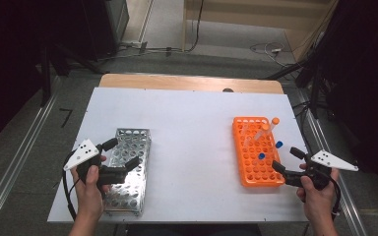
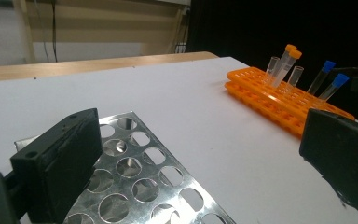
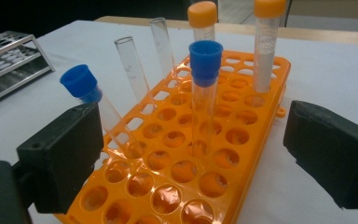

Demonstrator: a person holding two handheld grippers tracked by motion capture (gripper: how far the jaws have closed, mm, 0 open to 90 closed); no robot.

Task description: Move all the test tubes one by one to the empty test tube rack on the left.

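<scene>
1. Beside the orange rack (image 3: pixel 214 154), both right tongs (image 3: pixel 193 149) and left tongs (image 1: pixel 119 153) are held apart, empty.
2. Nearest the right tongs, a blue-capped tube (image 3: pixel 204 93) stands in that rack.
3. Judged light, slippery, breakable; best gripped below the cap.
4. No writing can be read.

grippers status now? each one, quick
Left gripper: open, empty, over the metal rack.
Right gripper: open, empty, beside the orange rack.
</scene>
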